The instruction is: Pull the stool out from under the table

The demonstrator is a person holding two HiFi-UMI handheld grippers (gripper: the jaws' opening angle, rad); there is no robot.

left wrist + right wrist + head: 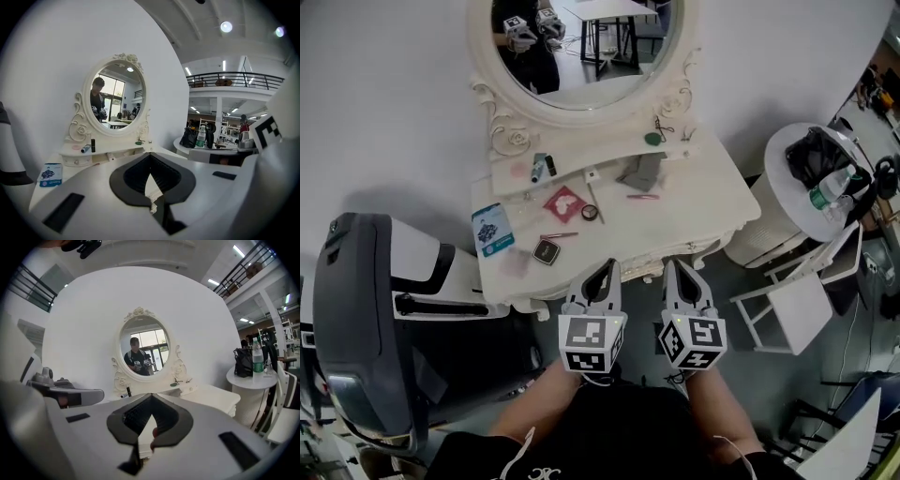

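Observation:
The white dressing table (703, 202) with its oval mirror (581, 56) stands straight ahead of me. No stool shows in any view; the space under the table is hidden by the tabletop and my grippers. My left gripper (603, 271) and right gripper (677, 272) hang side by side just before the table's front edge, both pointing at it. In the left gripper view the left gripper (150, 154) has its tips together with nothing between them. The right gripper (151, 395) looks the same in its own view.
A large grey and black machine (366, 328) stands close on the left. To the right are a round white side table (787, 164) with a black bag and a bottle, and a white chair (797, 305). Small items, including a blue packet (492, 228), lie on the tabletop.

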